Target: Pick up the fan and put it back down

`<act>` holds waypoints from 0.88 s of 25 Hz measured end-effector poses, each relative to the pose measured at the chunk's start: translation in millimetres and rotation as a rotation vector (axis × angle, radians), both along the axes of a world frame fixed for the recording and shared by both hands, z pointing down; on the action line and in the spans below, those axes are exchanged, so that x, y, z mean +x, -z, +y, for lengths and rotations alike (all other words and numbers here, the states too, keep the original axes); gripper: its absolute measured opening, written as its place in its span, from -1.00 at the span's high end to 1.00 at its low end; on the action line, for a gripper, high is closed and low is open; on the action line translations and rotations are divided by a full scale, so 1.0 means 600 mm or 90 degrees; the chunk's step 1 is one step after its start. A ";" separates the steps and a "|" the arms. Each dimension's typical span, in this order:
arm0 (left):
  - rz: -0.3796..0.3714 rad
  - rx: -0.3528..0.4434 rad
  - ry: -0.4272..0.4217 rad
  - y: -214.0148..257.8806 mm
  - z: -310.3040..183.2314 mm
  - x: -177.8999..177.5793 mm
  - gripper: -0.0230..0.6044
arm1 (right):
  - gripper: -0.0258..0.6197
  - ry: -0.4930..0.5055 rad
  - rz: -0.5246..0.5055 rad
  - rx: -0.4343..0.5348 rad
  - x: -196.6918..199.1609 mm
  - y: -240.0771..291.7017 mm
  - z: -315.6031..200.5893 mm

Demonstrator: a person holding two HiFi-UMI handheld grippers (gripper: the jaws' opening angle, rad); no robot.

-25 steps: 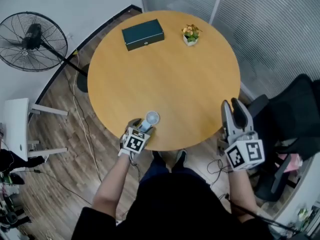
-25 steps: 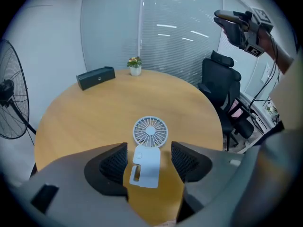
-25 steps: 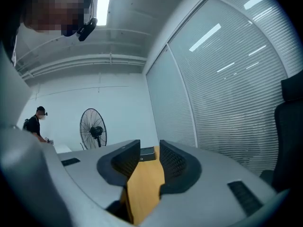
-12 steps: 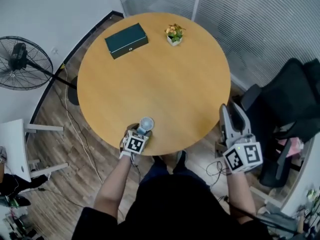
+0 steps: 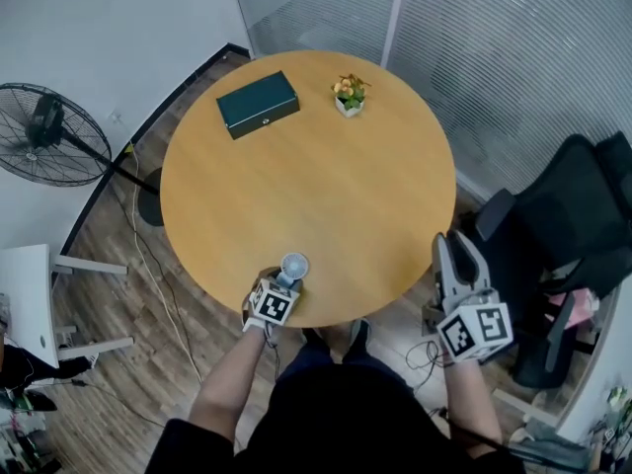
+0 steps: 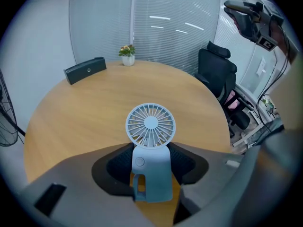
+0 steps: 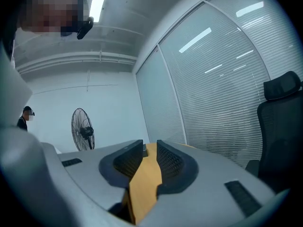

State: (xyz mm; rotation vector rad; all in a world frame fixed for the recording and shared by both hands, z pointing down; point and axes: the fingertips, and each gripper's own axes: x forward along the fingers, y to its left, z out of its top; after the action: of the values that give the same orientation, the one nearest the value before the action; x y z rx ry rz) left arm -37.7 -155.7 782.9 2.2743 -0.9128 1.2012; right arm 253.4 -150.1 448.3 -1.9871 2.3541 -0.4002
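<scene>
A small pale-blue desk fan point(image 5: 293, 266) stands upright near the front edge of the round wooden table point(image 5: 326, 186). My left gripper point(image 5: 287, 277) points steeply down at it. In the left gripper view the fan point(image 6: 150, 145) fills the gap between the dark pads point(image 6: 113, 162), which are closing against the sides of its stand. My right gripper point(image 5: 450, 245) hangs off the table's right edge and points nearly level. In its own view the right gripper point(image 7: 150, 150) has closing jaws with a narrow gap and nothing between them.
A dark green box point(image 5: 258, 105) and a small potted flower point(image 5: 349, 94) sit at the table's far side. A black floor fan point(image 5: 44, 134) stands at the left, a white stool point(image 5: 30, 294) below it. A black office chair point(image 5: 573, 225) is beside the right gripper.
The left gripper has sunk a little onto the small fan, which stands in the same spot. The right gripper has shifted slightly beside the table edge. The head camera has moved.
</scene>
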 end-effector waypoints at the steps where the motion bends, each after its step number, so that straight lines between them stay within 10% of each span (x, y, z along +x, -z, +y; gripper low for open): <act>1: 0.007 0.004 0.003 0.008 0.000 -0.001 0.25 | 0.63 0.000 0.001 0.001 -0.002 0.003 0.001; 10: 0.056 0.021 0.094 0.072 0.018 -0.048 0.25 | 0.68 0.054 -0.008 0.012 -0.052 0.014 -0.011; 22: 0.158 0.163 0.250 0.288 0.054 -0.109 0.25 | 0.69 0.181 -0.030 0.040 -0.129 0.038 -0.025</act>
State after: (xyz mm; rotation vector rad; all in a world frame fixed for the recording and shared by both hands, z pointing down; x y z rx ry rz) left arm -103.3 -123.6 610.1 2.2222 -1.3942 0.6496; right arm 176.0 -165.1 425.4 -1.6010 2.5907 -0.3718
